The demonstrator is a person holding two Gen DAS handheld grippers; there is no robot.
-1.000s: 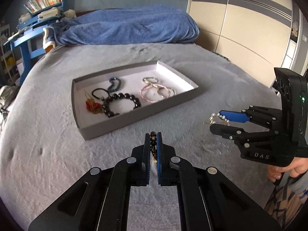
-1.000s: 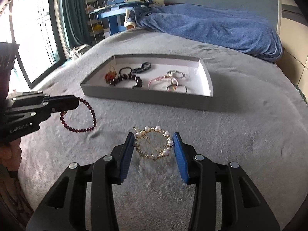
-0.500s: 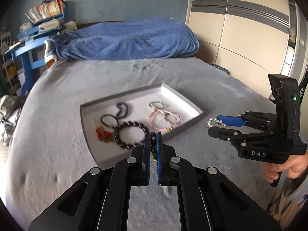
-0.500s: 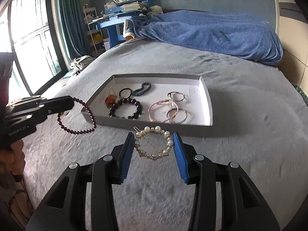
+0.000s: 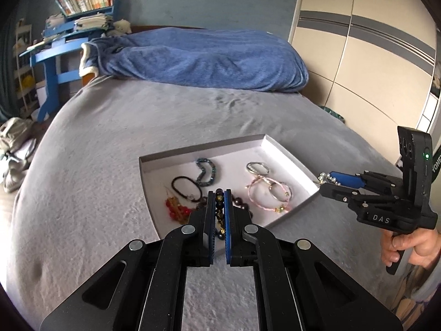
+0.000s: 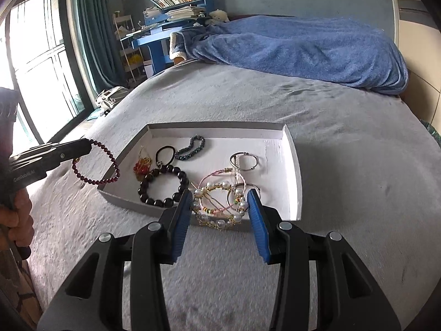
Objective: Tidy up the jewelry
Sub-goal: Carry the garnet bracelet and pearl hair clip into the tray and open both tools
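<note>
A shallow grey tray (image 5: 292,153) (image 6: 295,165) with a white floor lies on the grey bed and holds several bracelets, a black hair tie and red earrings. My left gripper (image 5: 219,193) (image 6: 89,144) is shut on a dark red bead bracelet (image 6: 95,164), which hangs over the tray's left edge in the right wrist view. My right gripper (image 6: 219,200) (image 5: 326,179) is shut on a round pearl hair clip (image 6: 219,205), held above the tray's near edge. A black bead bracelet (image 6: 162,186) lies in the tray just left of the clip.
A blue blanket (image 5: 204,55) (image 6: 297,49) is piled at the far end of the bed. A blue desk with books (image 5: 69,27) stands beyond it, a wardrobe (image 5: 372,41) to the right, a window (image 6: 35,55) to the left. A hand (image 5: 405,245) holds the right gripper's handle.
Both grippers have moved forward and up toward the tray, each still holding its piece. The tray now sits right under the fingertips in both views.
</note>
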